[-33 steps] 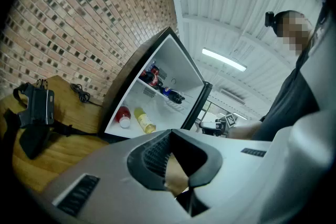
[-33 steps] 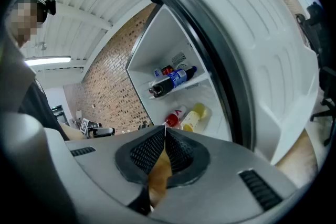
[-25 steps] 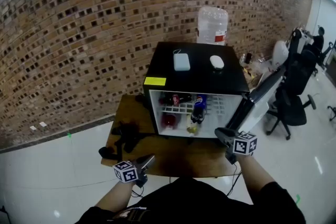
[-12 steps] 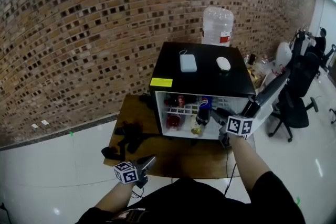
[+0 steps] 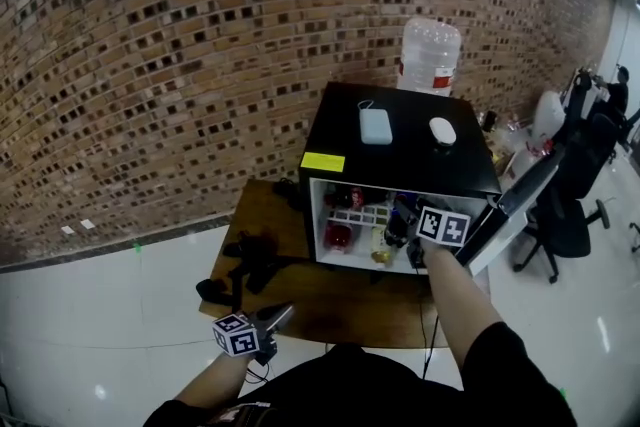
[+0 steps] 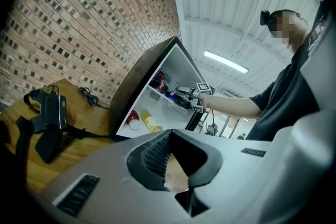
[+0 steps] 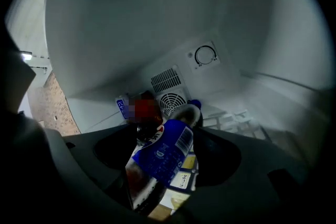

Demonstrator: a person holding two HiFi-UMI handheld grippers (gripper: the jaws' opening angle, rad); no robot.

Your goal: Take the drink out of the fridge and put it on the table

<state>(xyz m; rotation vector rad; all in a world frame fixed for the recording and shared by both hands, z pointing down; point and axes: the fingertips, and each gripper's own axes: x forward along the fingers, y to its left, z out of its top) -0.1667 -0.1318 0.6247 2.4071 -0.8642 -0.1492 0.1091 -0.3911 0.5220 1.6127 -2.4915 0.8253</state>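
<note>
Fridge (image 5: 410, 163) sat on the far right part of the desk (image 5: 330, 300), with its door (image 5: 515, 210) swung wide to the right. The near strip of the desk in front of it was bare wood. A heap of black straps and gear (image 5: 250, 260) lay on the left.

The drink, a dark bottle with a blue label (image 7: 165, 157), stood inside the fridge toward the right. It was hard against the wire shelf (image 5: 368, 213), and a can stood close behind it. A red can (image 5: 338, 235) and a small yellow bottle (image 5: 381, 256) sat on the fridge floor to its left.

My right gripper (image 5: 412, 223) was reached into the fridge. Its fingers were spread, one on each side of the bottle's body, and not yet clamped. My left gripper (image 5: 276, 317) hung low at the near left edge of the desk, fingers closed on nothing.

Risks as I judged them:
- The bottle sat skewed across my right gripper's view. Closing on it off-square could let it twist or slip out.
- The label looked slick, so a light squeeze might not hold on the way out.
- A careless pull could catch the shelf or tip the can behind.
- My forearm ran close to the door, and a bump there could jolt the load.
- If I set it down too far left, it would land among the straps and could topple.
</note>
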